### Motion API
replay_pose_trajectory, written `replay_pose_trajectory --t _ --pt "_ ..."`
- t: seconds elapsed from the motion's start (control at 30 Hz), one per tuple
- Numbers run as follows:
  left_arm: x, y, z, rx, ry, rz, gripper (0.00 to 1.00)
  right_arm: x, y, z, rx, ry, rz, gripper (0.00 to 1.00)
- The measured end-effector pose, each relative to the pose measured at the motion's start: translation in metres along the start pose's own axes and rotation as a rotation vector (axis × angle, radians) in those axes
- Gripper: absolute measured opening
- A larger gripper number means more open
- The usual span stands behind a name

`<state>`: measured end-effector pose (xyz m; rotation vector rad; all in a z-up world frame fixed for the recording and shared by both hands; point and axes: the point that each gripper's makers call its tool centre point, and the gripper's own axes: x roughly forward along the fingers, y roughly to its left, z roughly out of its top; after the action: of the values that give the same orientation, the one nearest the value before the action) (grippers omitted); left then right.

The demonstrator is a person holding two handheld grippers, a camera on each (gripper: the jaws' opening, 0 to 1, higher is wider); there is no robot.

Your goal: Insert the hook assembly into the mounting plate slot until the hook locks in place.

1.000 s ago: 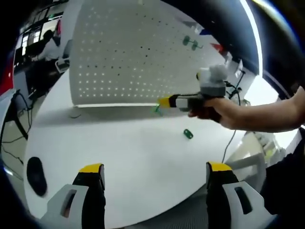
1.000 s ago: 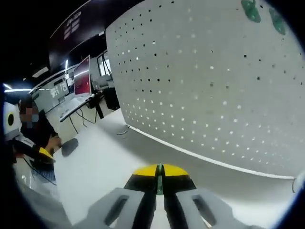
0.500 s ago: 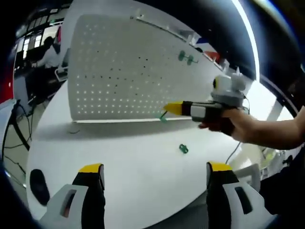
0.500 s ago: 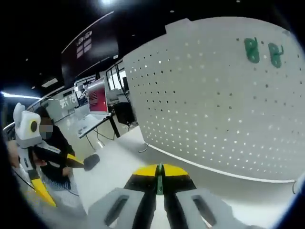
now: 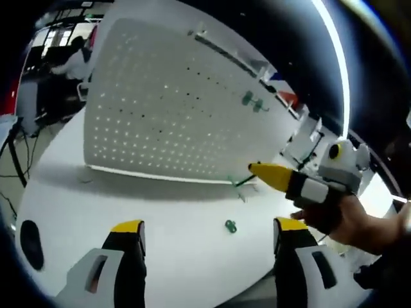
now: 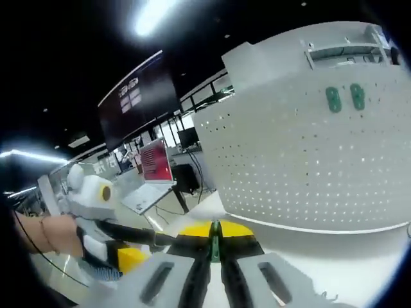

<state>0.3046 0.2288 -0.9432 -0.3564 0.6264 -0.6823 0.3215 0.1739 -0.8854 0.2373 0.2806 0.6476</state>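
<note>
1. Looking along the left gripper (image 5: pixel 202 234), we see its two yellow-tipped jaws standing wide apart with nothing between them, above the white surface (image 5: pixel 160 212).
2. We see the right gripper (image 5: pixel 253 171) entering the left gripper view from the right, held in a person's hand (image 5: pixel 340 221); a thin green hook (image 5: pixel 239 185) sticks out from its yellow tips.
3. In the right gripper view, we see the right gripper's (image 6: pixel 215 226) jaws pressed together, with a thin green sliver of the hook (image 6: pixel 215 232) caught in the seam between them.
4. We see the white perforated mounting plate (image 5: pixel 167 115) standing upright on the surface, and it is well apart from the held hook.
5. We see two green hooks (image 6: pixel 345 98) already sitting side by side high on the plate (image 6: pixel 308 167).
6. We see another small green piece (image 5: pixel 230 226) lying loose on the surface between the left gripper's jaws and the plate.
7. We see the left gripper (image 6: pixel 125 256) at the left of the right gripper view, but its jaws are too blurred there to judge.
</note>
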Motion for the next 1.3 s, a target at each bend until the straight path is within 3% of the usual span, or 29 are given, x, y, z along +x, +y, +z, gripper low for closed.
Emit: replay_pose_trajectory --t 0.1,0.37,0.63,0.93,1.3 --pt "0.003 -0.006 0.003 -0.028 -0.017 -0.008 0.79 -0.005 0.008 0.001 -0.023 -0.008 0.006 0.0" --pt "0.007 -0.033 0.014 -0.097 -0.068 -0.113 0.58 -0.015 0.024 0.009 -0.039 -0.065 0.014 0.0" --pt "0.008 -0.054 0.013 -0.123 -0.065 -0.183 0.4 -0.019 0.034 0.015 -0.066 -0.098 0.024 0.0" --pt "0.003 -0.06 0.02 -0.144 -0.094 -0.226 0.16 -0.019 0.042 0.021 -0.073 -0.131 0.027 0.0" --pt "0.001 -0.065 0.024 -0.196 -0.105 -0.272 0.05 -0.018 0.046 0.023 -0.069 -0.146 0.021 0.0"
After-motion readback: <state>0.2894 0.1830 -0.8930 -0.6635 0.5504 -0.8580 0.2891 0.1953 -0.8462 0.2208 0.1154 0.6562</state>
